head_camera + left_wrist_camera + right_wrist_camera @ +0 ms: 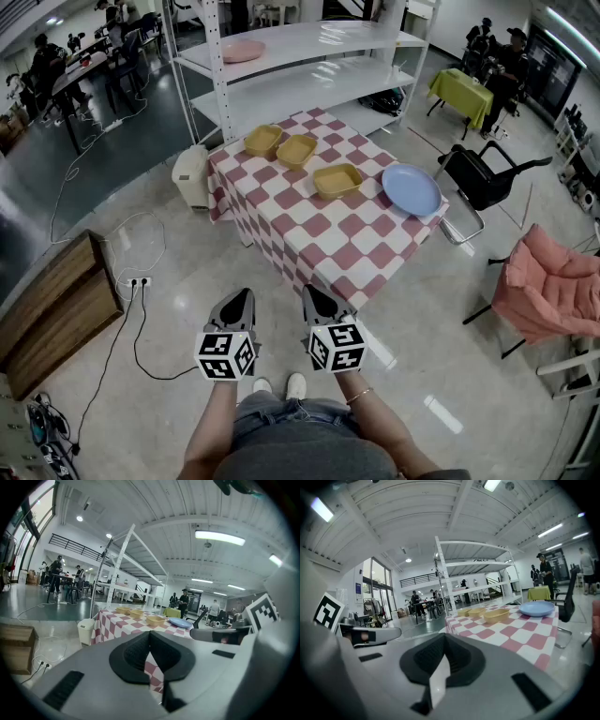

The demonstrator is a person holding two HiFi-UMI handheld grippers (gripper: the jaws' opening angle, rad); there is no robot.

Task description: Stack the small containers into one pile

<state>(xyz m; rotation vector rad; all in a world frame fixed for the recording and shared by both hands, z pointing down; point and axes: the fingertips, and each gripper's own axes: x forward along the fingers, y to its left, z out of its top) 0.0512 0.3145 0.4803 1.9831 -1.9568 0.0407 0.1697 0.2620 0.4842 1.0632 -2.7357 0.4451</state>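
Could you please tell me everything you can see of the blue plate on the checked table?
The blue plate is round, pale blue and plain, with a low raised rim and a smooth surface; its material cannot be told. It is empty and lies flat, right way up, on the red-and-white checked tablecloth near the table's right corner in the head view. The nearest yellow container sits just left of it, apart. Only the cloth touches it.
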